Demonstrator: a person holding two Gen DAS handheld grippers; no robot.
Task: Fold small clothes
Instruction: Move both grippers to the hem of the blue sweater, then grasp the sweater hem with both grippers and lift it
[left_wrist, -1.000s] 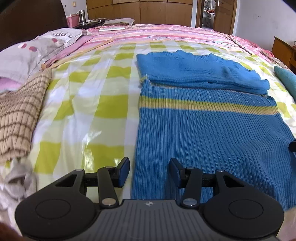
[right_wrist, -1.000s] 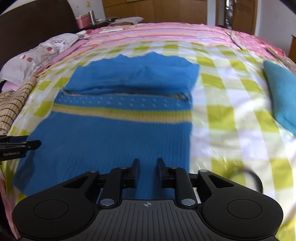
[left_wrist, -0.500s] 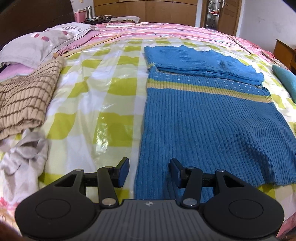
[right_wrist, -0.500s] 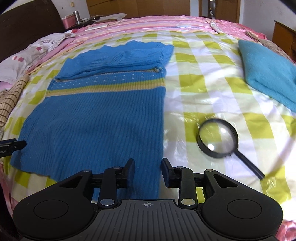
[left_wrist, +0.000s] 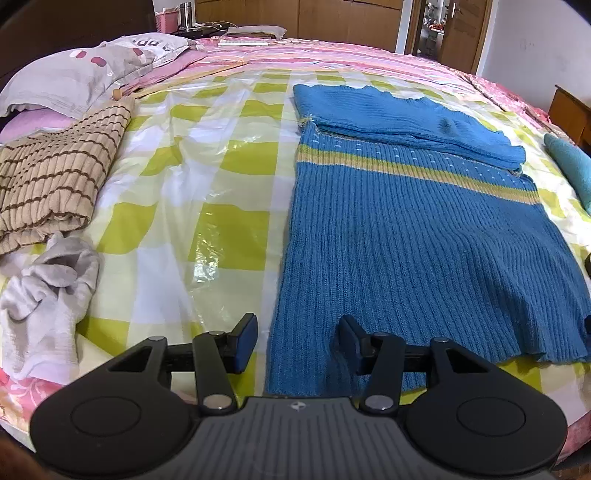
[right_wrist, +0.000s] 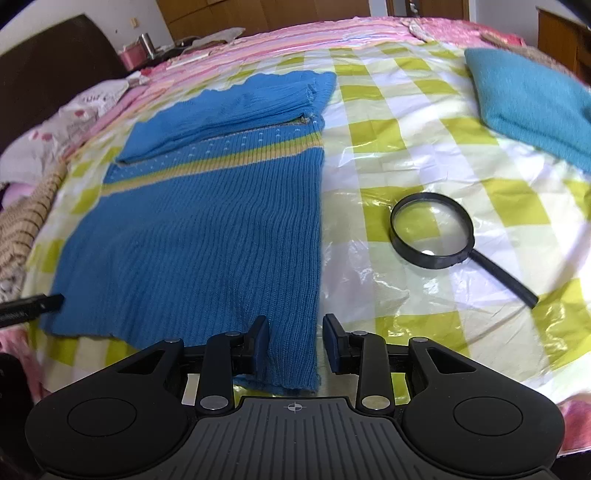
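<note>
Item: blue ribbed knit sweater with yellow stripe (left_wrist: 413, 229), flat on green-checked plastic sheet (left_wrist: 221, 155), top part folded down | left gripper (left_wrist: 295, 339): jaws apart, above sweater's near left hem corner, nothing gripped | right gripper (right_wrist: 295, 341): jaws apart astride sweater's near right hem corner, unpinched | black round magnifying glass (right_wrist: 432, 230): right of sweater | teal folded cloth (right_wrist: 532, 99): far right of sweater

1. The blue ribbed sweater (left_wrist: 417, 236) lies flat on the checked bed.
2. A yellow band with pale dots above it crosses it toward the far end.
3. Its far part is folded back over itself.
4. The near hem is slightly rumpled.
</note>
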